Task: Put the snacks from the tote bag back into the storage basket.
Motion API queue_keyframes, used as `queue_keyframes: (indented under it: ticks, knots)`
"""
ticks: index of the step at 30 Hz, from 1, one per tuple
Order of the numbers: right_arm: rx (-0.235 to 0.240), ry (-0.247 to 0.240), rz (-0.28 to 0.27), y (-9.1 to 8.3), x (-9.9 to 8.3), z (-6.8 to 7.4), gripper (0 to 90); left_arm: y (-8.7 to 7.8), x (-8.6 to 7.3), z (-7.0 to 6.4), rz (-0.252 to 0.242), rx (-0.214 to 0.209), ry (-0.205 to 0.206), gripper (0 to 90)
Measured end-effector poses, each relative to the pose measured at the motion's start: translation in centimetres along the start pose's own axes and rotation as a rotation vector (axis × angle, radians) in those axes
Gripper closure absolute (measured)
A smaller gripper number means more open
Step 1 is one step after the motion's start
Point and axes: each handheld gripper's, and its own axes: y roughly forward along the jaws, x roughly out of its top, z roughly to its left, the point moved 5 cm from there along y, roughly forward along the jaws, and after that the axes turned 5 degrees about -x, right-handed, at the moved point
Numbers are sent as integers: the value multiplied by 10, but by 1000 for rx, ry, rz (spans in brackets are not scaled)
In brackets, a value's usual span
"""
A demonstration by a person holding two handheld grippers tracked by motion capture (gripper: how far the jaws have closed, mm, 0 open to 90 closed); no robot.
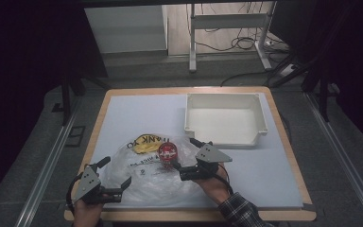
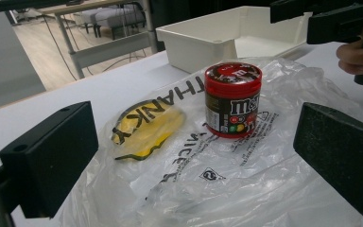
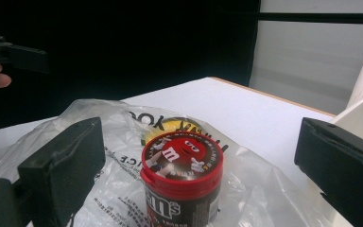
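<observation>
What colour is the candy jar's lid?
Red lid, with a cartoon candy figure; clearest in the right gripper view.

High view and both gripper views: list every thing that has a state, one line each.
Red-lidded brown candy jar: upright, lid on, standing on the bag.
Clear printed plastic bag: flat, crumpled.
White plastic bin: empty.
Left gripper: open.
Right gripper: open, near the jar.

Both hands sit at the near edge, left gripper [image 1: 115, 176] near-left with jaws spread wide, right gripper [image 1: 183, 155] just right of centre, also gaping.
</observation>
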Motion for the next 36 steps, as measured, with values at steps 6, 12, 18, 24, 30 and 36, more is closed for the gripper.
queue_keyframes:
  ticks: [6, 12, 18, 24, 30, 36]
  knots:
    - [0, -11, -5, 12, -1, 7, 28, 0, 0, 0, -1, 1, -1, 5]
    - [-5, -13, -9, 24, -2, 13, 32, 0, 0, 0, -2, 2, 0, 6]
    - [-17, -13, -11, 34, -6, 17, 36, -1, 1, 1, -6, 3, -1, 5]
    - [-31, -22, -12, 42, -11, 21, 42, -1, 1, 1, -6, 4, 0, 5]
    - [-49, -22, 11, 48, -19, 22, 49, -1, 1, 1, -7, 3, 1, 5]
    - [-78, -4, 30, 52, -30, 20, 68, -2, 1, 1, -7, 3, 1, 5]
